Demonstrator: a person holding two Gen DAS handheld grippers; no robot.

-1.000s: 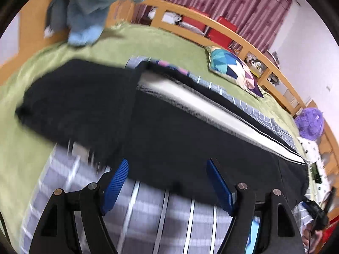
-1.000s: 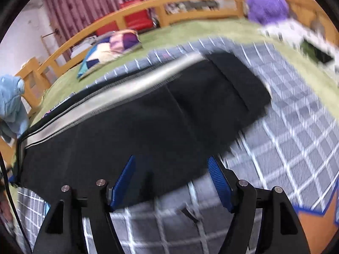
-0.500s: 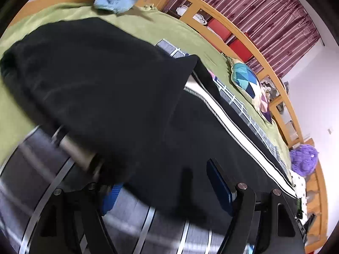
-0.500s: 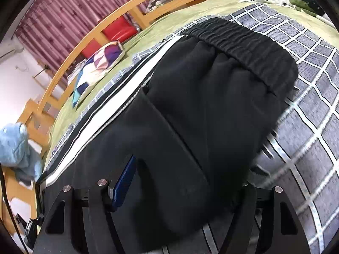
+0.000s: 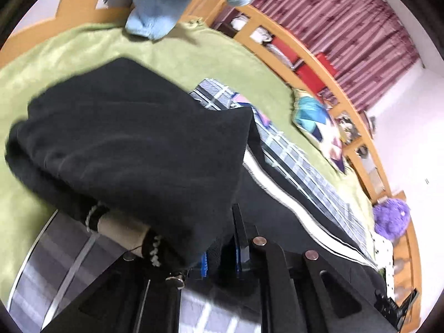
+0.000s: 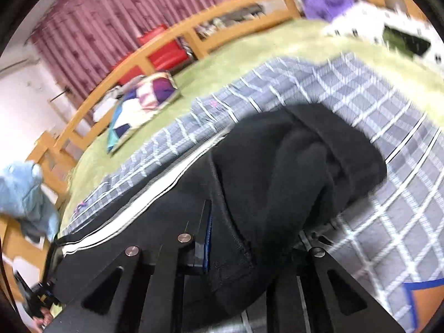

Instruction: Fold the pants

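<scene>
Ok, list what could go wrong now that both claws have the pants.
1. The left claw pinches bunched cloth near the cuff; the pants may slip out as they lift.
2. The right claw, its jaws closing, bites only the near waist edge; the rest sags and the fold may land crooked.
3. The pants could drag the checked sheet underneath.

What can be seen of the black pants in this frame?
The black pants are soft knit fabric with a white side stripe, spread lengthwise over a grey checked blanket on the bed. The near edge is bunched and lifted. The left gripper is shut on the cuffed leg end; the right gripper pinches the waist end, its jaws closing, with folds draping over them.
</scene>
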